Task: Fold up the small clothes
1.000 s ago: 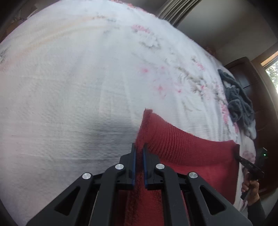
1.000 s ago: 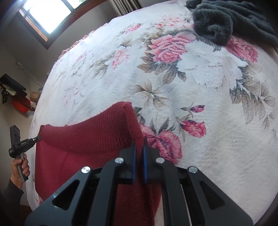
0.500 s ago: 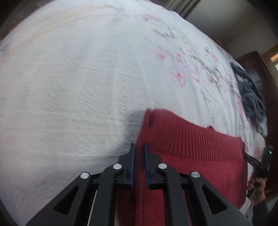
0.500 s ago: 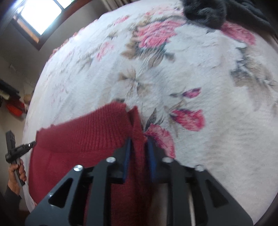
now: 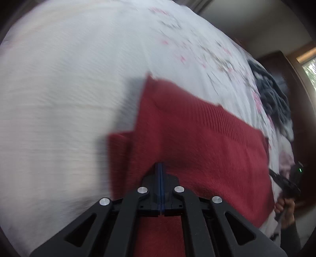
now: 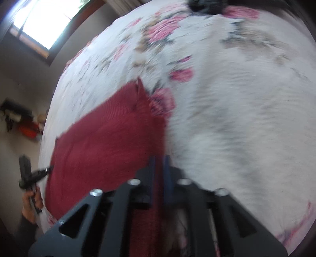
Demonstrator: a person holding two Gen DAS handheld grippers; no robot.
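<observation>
A red knit garment [image 5: 197,142] is stretched flat over the white floral bedspread [image 5: 59,98], its ribbed hem towards the far side. My left gripper [image 5: 161,168] is shut on the near left edge, blue pads pressed together. A folded strip of the red garment [image 6: 102,142] sticks out left of it. In the right wrist view my right gripper [image 6: 159,158] is shut with red cloth between its fingers at the near right edge. Each view shows the other hand-held gripper at the garment's far side: right gripper [image 5: 284,181], left gripper [image 6: 33,176]. Both views are motion-blurred.
A heap of dark grey clothes [image 5: 272,94] lies further along the bed, also at the top of the right wrist view [image 6: 207,5]. Dark wooden furniture [image 5: 292,79] stands past the bed. A window [image 6: 39,21] and a cluttered wall shelf [image 6: 25,130] are at the left.
Both grippers have swept the red garment along, and more of it now shows spread over the bed. The left gripper's jaws have come closer together.
</observation>
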